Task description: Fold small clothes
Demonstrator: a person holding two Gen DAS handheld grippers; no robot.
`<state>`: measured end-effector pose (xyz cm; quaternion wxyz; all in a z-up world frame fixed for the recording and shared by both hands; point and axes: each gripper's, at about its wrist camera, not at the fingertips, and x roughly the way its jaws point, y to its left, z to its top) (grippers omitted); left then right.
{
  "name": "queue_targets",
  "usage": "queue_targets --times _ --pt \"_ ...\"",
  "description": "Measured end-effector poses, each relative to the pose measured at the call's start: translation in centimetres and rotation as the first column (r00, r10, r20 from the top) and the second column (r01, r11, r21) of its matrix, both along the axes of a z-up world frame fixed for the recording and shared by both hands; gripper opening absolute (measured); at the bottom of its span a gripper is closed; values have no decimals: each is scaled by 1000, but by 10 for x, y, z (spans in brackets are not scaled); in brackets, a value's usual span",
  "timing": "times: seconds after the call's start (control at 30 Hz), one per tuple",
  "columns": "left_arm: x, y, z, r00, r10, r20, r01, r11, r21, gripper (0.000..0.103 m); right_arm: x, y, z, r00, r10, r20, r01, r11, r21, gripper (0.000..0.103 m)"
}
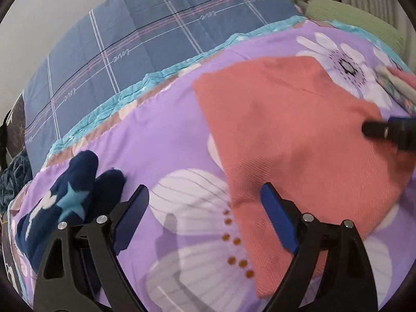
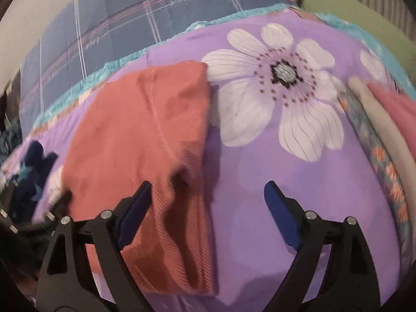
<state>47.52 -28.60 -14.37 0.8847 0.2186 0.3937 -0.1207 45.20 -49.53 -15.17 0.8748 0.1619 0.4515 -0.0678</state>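
A salmon-pink ribbed garment [image 1: 299,140] lies folded flat on the purple flowered bedsheet [image 1: 166,135]. My left gripper [image 1: 205,189] hovers over the garment's near left edge. Its jaws are open and hold nothing, the right pad above the cloth and the left pad above the sheet. In the right wrist view the same garment [image 2: 145,135] has a creased near right corner. My right gripper [image 2: 208,184] stands open and empty over it, left pad over the cloth, right pad over bare sheet. One black fingertip [image 1: 374,130] of the right gripper shows at the garment's far right side.
A navy sock pair with a light-blue star [image 1: 70,195] lies to the left of the garment. A stack of folded clothes [image 2: 384,135] sits at the right. Behind the sheet are a blue checked quilt [image 1: 156,31] and a green pillow [image 2: 351,13].
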Motion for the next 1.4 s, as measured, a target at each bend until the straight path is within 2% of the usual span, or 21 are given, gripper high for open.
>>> queue_targets --times 0.13,0.23,0.33,0.4,0.47,0.57,0.8,0.93,1.03,1.17,1.33,1.4 --pt "-14 11 11 1000 8 -16 -9 998 -65 88 -28 -6 18 998 -20 62 22 999 -33 88" --pt "-47 19 28 999 -26 25 29 993 -117 88 -66 -1 35 993 4 120 7 996 -93 88" --pt "-91 28 51 996 -74 57 84 976 -203 89 -112 12 51 985 34 166 -8 988 -156 89" --pt "-124 36 65 991 -106 83 124 959 -256 96 -144 24 63 981 44 190 -4 979 -205 89" --pt "-165 47 84 985 -102 137 139 945 -296 102 -183 37 75 974 49 222 2 974 -225 92" --pt "-218 63 107 974 -99 203 165 927 -338 102 -233 56 91 963 34 268 33 970 -240 96" --pt "-309 100 142 963 -53 265 148 924 -353 102 -328 85 128 935 5 354 94 960 -262 96" --pt "-346 114 153 957 -30 289 137 924 -358 102 -379 105 149 914 18 404 117 945 -307 99" --pt "-376 118 156 958 -44 285 151 918 -366 102 -400 117 149 924 58 378 84 934 -348 100" --pt "-406 121 158 954 -36 297 152 912 -381 102 -429 121 142 929 33 369 103 934 -343 100" --pt "-439 124 165 945 -32 326 170 898 -405 102 -471 125 141 914 7 406 142 931 -337 100" --pt "-450 124 168 937 -27 347 173 902 -396 102 -486 126 143 906 6 424 146 934 -327 101"
